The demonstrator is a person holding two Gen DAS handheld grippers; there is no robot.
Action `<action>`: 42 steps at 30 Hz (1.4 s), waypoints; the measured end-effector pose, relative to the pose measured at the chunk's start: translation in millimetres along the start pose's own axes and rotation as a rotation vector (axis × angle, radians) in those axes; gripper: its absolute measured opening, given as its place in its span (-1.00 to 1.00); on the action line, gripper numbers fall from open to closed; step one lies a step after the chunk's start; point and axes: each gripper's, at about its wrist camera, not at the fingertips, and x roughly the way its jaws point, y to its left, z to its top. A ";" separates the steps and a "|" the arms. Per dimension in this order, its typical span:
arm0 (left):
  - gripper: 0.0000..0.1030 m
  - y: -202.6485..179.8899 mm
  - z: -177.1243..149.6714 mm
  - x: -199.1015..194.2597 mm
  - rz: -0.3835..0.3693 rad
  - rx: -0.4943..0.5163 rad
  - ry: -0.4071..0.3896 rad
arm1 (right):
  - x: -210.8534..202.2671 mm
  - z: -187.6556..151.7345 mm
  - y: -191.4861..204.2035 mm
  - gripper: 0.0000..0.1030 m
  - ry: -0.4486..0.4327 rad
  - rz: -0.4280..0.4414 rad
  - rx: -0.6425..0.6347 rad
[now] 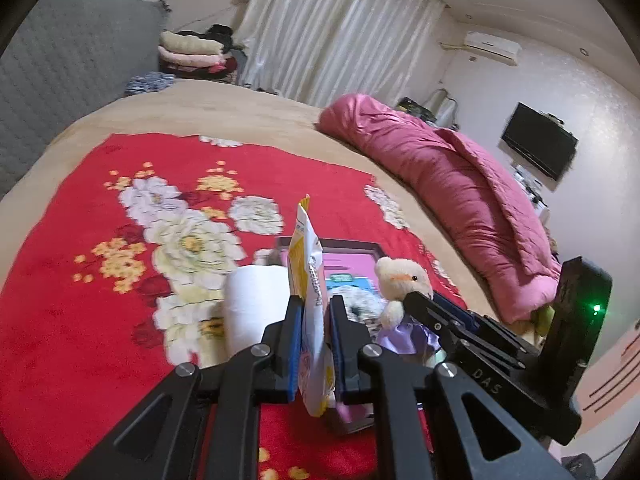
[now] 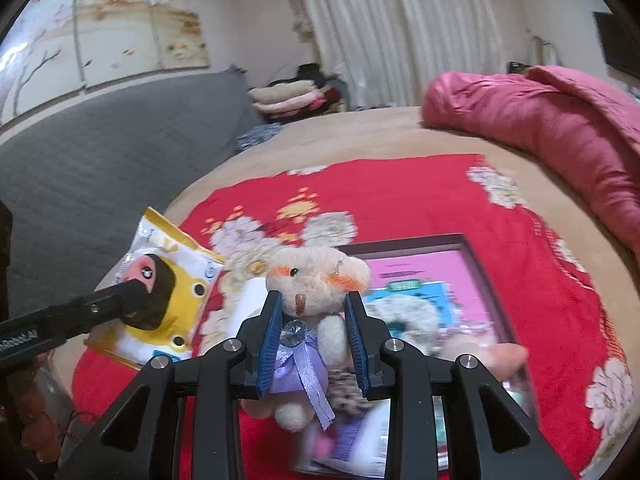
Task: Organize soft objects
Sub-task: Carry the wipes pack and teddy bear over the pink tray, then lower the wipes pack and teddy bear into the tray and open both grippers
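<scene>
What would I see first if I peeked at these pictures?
Probably the little teddy bear in a purple dress, squeezed between the right gripper fingers right in the middle. Next, the yellow and white packet standing on edge in the left gripper, with a white paper roll just beside it. Under everything lies a bright red blanket with big flowers, and a rolled pink quilt rests along the bed's far side.

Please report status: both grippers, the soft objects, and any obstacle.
Left gripper shut on yellow packet. Right gripper shut on teddy bear. Both held above pink box. Paper roll beside box.
</scene>
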 end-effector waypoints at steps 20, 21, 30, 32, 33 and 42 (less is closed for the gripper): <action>-0.74 -49.1 -19.4 96.3 -0.227 -0.020 0.199 | -13.9 -17.9 -68.1 -0.37 0.020 -0.147 0.113; -0.74 -47.9 -20.1 100.9 -0.235 -0.027 0.204 | -13.4 -18.6 -70.2 -0.37 0.022 -0.150 0.118; -0.73 -43.4 -25.5 144.9 -0.159 -0.025 0.283 | -4.4 -23.6 -73.9 -0.37 0.055 -0.167 0.097; -0.73 -42.6 -27.5 148.7 -0.126 -0.006 0.291 | -2.8 -24.9 -70.3 -0.37 0.060 -0.172 0.074; -0.73 -42.1 -28.6 149.2 -0.112 0.003 0.293 | -1.7 -25.4 -68.9 -0.37 0.063 -0.170 0.066; -0.73 -34.2 -33.4 159.6 -0.022 0.047 0.313 | 14.0 -35.0 -59.8 -0.36 0.128 -0.122 0.013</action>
